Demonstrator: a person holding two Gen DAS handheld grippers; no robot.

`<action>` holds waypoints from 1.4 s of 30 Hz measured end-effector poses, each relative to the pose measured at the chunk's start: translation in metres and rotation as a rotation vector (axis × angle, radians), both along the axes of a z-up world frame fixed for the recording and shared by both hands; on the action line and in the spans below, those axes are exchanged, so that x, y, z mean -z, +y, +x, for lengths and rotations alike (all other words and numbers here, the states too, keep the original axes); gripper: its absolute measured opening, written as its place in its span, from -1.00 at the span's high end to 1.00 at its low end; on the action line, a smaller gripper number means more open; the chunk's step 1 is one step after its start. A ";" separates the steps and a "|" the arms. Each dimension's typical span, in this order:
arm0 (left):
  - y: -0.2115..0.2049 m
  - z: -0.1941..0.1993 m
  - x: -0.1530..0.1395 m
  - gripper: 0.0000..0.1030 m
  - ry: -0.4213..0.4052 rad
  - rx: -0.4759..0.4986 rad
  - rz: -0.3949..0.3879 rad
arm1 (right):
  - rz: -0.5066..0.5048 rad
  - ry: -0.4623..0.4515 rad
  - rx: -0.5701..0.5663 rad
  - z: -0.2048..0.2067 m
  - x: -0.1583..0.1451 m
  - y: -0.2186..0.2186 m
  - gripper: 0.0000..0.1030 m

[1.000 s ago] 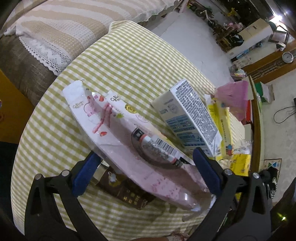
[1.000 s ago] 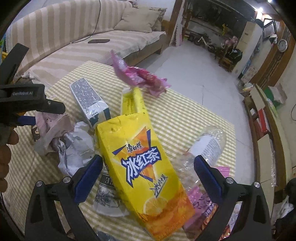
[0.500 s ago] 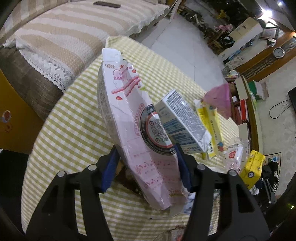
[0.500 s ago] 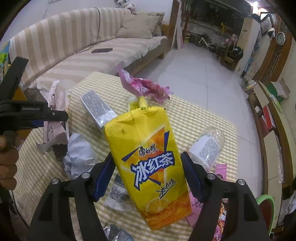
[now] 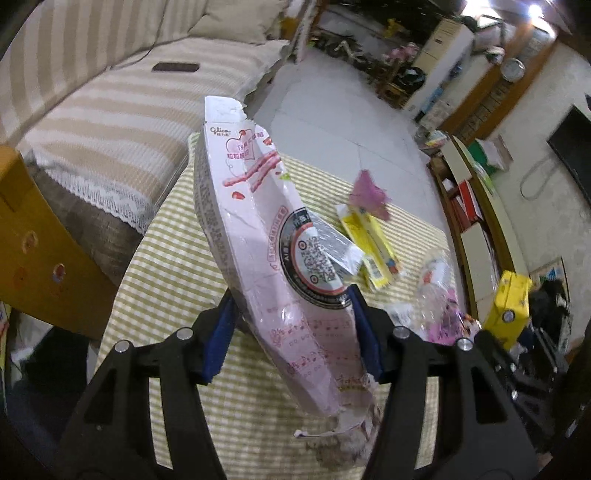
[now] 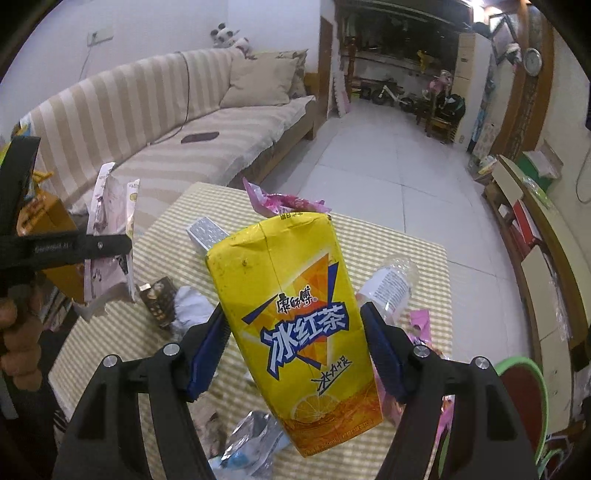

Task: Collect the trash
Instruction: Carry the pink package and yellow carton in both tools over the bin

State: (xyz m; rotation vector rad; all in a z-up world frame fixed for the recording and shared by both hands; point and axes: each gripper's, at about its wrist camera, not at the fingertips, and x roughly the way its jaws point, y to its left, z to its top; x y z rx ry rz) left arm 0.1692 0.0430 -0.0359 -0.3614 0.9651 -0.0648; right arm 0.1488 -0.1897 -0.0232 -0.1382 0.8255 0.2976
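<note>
Holding both pieces aloft: our left gripper (image 5: pixel 291 328) clamps the box (image 5: pixel 266 236), right gripper (image 6: pixel 293 347) the carton (image 6: pixel 295 317), long axes toward 12 o'clock.

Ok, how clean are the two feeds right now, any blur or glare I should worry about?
Left wrist view: the pink snack box in the left gripper is fairly sharp, but the table behind it is smeared, and a ceiling light flares top right. Right wrist view: sharper overall, the yellow tea carton readable in the right gripper; fisheye bends the edges of both.

Dim indoor light, fisheye-warped edges
</note>
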 end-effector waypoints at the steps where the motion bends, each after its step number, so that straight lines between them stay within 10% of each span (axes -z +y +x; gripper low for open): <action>1: -0.004 -0.006 -0.005 -0.09 -0.010 0.017 0.009 | 0.005 -0.001 0.007 -0.004 -0.002 -0.002 -0.33; 42: -0.107 -0.059 -0.052 -0.09 -0.107 0.322 0.167 | 0.144 -0.054 0.210 -0.077 -0.040 -0.081 -0.33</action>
